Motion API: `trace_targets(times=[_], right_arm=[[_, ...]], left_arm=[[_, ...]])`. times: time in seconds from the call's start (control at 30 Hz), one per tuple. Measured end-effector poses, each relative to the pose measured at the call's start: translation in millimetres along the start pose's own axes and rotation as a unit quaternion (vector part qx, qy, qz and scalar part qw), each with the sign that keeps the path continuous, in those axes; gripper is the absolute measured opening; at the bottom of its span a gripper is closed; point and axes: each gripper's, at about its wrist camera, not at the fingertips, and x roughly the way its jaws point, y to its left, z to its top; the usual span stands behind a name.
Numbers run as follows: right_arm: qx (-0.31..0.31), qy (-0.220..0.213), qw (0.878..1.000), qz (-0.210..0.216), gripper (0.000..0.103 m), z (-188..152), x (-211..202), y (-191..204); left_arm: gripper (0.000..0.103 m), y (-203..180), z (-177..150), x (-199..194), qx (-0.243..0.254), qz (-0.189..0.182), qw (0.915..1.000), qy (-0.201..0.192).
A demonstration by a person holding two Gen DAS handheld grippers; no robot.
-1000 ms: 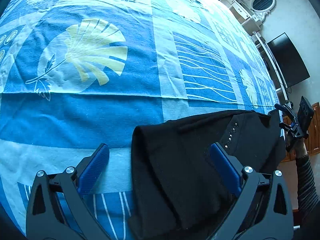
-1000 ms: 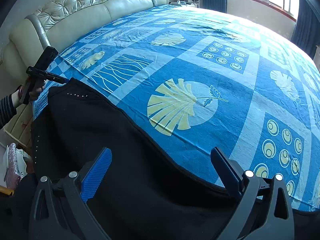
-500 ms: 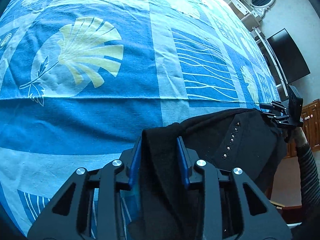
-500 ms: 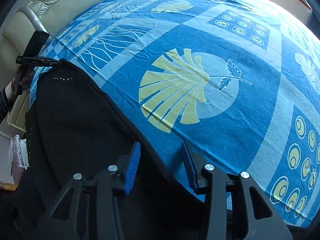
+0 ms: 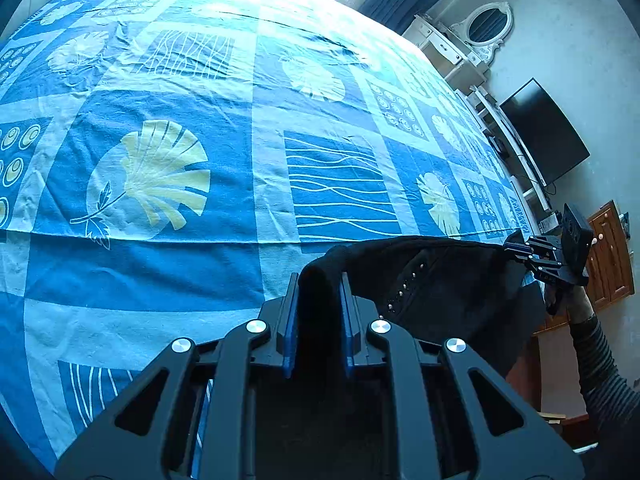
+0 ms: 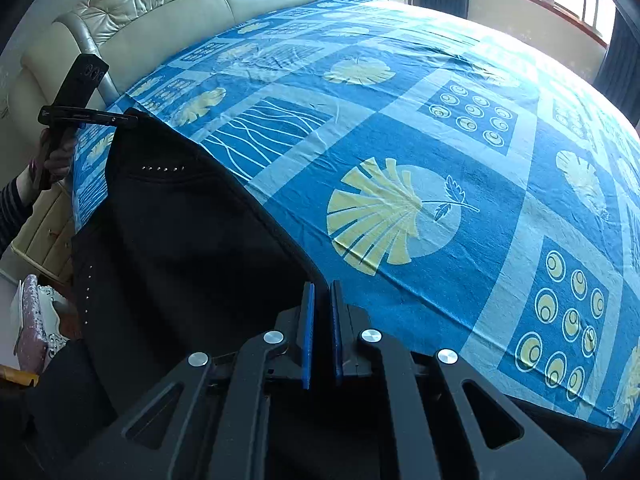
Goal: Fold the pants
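While I hold: both ends of the pants (image 5: 448, 292) are pinched so they can be carried as one span.
Left hand-held gripper (image 5: 318, 280): clamped on a bunched end.
Right hand-held gripper (image 6: 321, 288): narrowed onto the far edge of the black fabric.
Pants: draped over the near edge of the bed (image 5: 160, 264), partly hanging off.
Bed: wide patterned sheet beyond, room to lay the fold.

My bed (image 5: 256, 264) w/ a blue patchwork sheet (image 6: 400, 128): leaf, wave & circle squares, lightly creased. Black pants (image 6: 180, 240) lie on its near edge, studded part toward the far corner, the rest draping off the side. Cream tufted headboard (image 6: 192, 4) at one end.
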Motion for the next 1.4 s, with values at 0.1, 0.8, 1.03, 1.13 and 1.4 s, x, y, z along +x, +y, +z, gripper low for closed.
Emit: trace_targets(times=[0.1, 0.8, 1.03, 1.13, 1.4], right_arm=[[0.000, -0.024, 1.000, -0.003, 0.008, -24.5, -25.4, 24.1], [0.111, -0.033, 0.993, -0.008, 0.022, -172.4, -20.7, 99.1], [0.345, -0.099, 0.926, 0.115, 0.037, -206.3, -28.6, 65.0], [0.410, -0.107, 0.894, 0.149, 0.037, -218.9, -18.3, 58.5], [0.437, -0.116, 0.876, 0.170, 0.048, -221.8, -4.3, 71.3]], left_arm=[[0.005, -6.5, -21.3, -21.1, -0.015, -0.021, 0.9996, -0.015], [0.020, 24.3, -209.9, -43.8, -0.157, 0.020, 0.9874, 0.003], [0.049, -10.2, -242.8, -55.3, -0.224, -0.050, 0.9721, -0.050], [0.049, -17.4, -250.3, -45.3, -0.243, -0.046, 0.9676, -0.050], [0.049, -14.2, -264.1, -40.2, -0.286, -0.027, 0.9555, -0.068]])
